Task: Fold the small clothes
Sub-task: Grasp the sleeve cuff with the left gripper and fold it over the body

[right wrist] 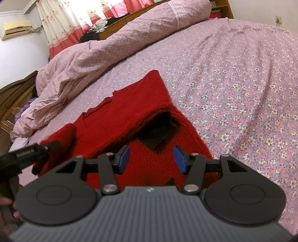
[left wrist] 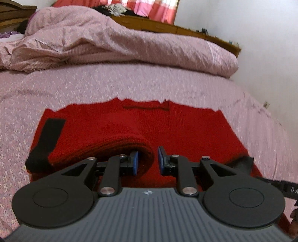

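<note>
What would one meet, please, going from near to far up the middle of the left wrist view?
Left gripper → red knitted garment → pink floral bedsheet → rumpled pink duvet → wooden bed frame → red and pink curtain.

Both views are lit by soft, diffuse daylight, admitted through the curtains (right wrist: 74, 24) at the top of each frame, where the fabric is rendered bright and nearly washed out. No hard shadows are cast; only faint shade is seen beneath the quilt (left wrist: 111, 42) folds. Strong barrel distortion is present: the bedspread (right wrist: 242, 93) is bowed outward and the corners are darkened to black. Motion blur is spread over the left wrist view, the quilt texture and the red sweater (left wrist: 186, 126) edge being smeared. The right wrist view is sharper, though the left gripper (right wrist: 50, 145) at its margin is blurred. The red knit is oversaturated, its detail largely lost.
</note>
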`<state>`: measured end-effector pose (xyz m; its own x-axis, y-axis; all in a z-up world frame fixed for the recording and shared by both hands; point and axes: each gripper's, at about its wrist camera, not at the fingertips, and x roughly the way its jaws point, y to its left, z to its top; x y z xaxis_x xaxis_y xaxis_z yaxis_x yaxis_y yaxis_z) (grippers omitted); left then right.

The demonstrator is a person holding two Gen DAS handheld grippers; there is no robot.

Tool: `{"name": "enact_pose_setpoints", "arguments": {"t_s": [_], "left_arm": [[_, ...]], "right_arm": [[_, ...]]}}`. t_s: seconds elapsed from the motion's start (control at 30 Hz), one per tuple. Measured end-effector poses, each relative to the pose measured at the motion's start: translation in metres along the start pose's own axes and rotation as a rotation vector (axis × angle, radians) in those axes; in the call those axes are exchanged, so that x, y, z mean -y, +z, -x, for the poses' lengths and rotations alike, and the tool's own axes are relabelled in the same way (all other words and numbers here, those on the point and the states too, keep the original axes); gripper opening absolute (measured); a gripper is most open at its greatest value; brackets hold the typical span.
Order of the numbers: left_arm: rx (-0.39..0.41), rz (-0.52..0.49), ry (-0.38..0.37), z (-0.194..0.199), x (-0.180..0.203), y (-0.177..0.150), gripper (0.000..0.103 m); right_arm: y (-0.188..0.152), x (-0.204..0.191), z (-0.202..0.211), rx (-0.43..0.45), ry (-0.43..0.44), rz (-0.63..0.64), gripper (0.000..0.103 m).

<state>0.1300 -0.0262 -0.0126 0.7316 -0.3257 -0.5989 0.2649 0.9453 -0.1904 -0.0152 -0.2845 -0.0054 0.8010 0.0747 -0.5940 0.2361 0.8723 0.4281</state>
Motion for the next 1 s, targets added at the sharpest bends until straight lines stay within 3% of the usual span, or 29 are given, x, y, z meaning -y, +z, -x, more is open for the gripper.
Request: {"name": "enact_pose_setpoints", "arguments": {"t_s": [0.1,0.17,0.23,0.3,0.4,0.6,0.83,1.0], "left_arm": [[-0.033,-0.002,-0.007,-0.003,-0.002,-0.004,0.027],[-0.059,-0.003,-0.009,-0.003,-0.003,-0.007,0.036],[-0.069,-0.003,-0.007,0.001,-0.003,-0.01,0.056],[-0.061,-0.018,-0.001,0.008,-0.002,-0.014,0.067],[-0.055,-0.043,0.02,0.02,-0.003,-0.016,0.075],[-0.075,-0.003,0.117,0.041,-0.023,-0.018,0.078],[-0.115,0.061,0.293,0.053,-0.057,-0.023,0.078],[-0.124,0.158,0.333,0.059,-0.088,-0.027,0.078]], "right_arm": [[-0.001,0.0,0.0,-0.005,0.004,0.0,0.056],[-0.001,-0.002,0.0,-0.009,0.007,0.005,0.056],[-0.002,-0.004,0.0,-0.011,0.009,0.009,0.056],[-0.001,-0.005,0.0,-0.013,0.012,0.015,0.056],[0.0,-0.008,0.001,-0.012,0.015,0.026,0.056],[0.0,-0.02,0.003,-0.011,0.032,0.065,0.056],[0.002,-0.051,0.001,-0.013,0.069,0.165,0.056],[0.004,-0.083,-0.002,-0.015,0.113,0.262,0.056]]}}
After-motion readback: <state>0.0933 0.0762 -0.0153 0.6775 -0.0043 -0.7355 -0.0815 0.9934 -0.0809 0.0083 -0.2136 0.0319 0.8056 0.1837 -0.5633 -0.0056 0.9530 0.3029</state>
